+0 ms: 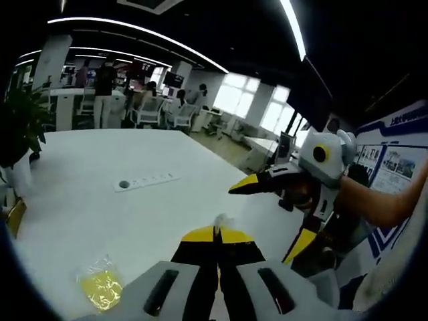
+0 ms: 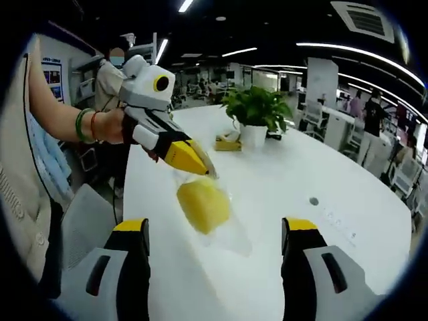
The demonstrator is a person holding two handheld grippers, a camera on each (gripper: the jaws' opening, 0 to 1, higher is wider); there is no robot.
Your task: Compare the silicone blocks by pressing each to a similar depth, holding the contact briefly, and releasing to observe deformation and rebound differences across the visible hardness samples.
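In the left gripper view, a yellow silicone block in a clear plastic bag (image 1: 100, 286) lies on the near left of the broad white table (image 1: 100, 174). A flush white power strip with a round grommet (image 1: 146, 180) sits further out on the table top. The left gripper (image 1: 216, 233) rises from the bottom with its yellow-tipped black jaws pressed together, clenched on a thin edge of clear plastic that sticks up just past the tips. To the right, the right gripper (image 1: 244, 186) comes in, held by a person's hand (image 1: 304, 194); its jaw gap cannot be judged from this side.

In the right gripper view, the left gripper (image 2: 204, 168) enters from the left, held by a hand wearing a green bangle (image 2: 81, 125). Its yellow tips pinch the top of a clear plastic bag, and the soft yellow silicone block inside it (image 2: 202, 204) hangs just below the tips, above the table (image 2: 281, 180). The right gripper (image 2: 215, 231) stands released, its two yellow-tipped jaws wide apart at the bottom, with the bagged block between them and a little beyond. A potted green plant in a white pot (image 2: 255, 114) stands far on the table, a small yellow box (image 2: 228, 143) just to its left.
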